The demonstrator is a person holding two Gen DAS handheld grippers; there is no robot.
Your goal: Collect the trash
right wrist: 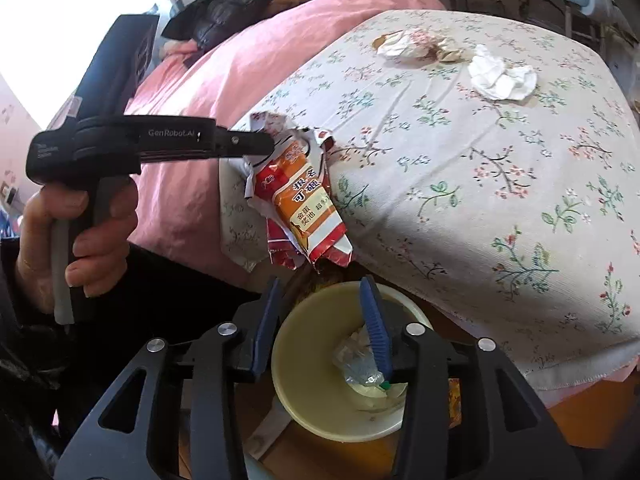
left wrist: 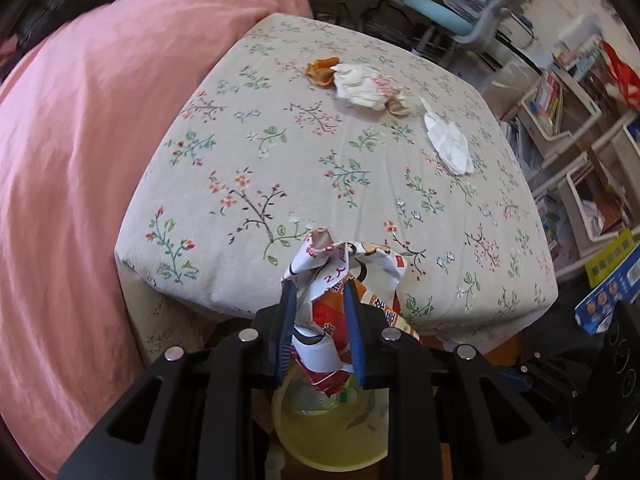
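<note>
The crumpled snack wrapper [right wrist: 304, 200] hangs in the air at the edge of the bed. Its long side runs up and down, and its torn bottom end points down at the yellow bowl [right wrist: 320, 412]. Your left gripper [left wrist: 318, 300] pinches the wrapper's top end tight between its blue fingers [left wrist: 354, 320]. The bowl sits right under it, with a clear plastic bag [right wrist: 360, 360] already inside. Your right gripper [right wrist: 320, 308] hangs over the bowl with its jaws wide apart and nothing in them. On the flowery sheet [left wrist: 280, 160], far from the wrapper, lie a white tissue [left wrist: 450, 140], a crumpled white paper [left wrist: 362, 84] and an orange peel [left wrist: 320, 70]. A pink blanket [left wrist: 80, 160] lies beside the sheet.
</note>
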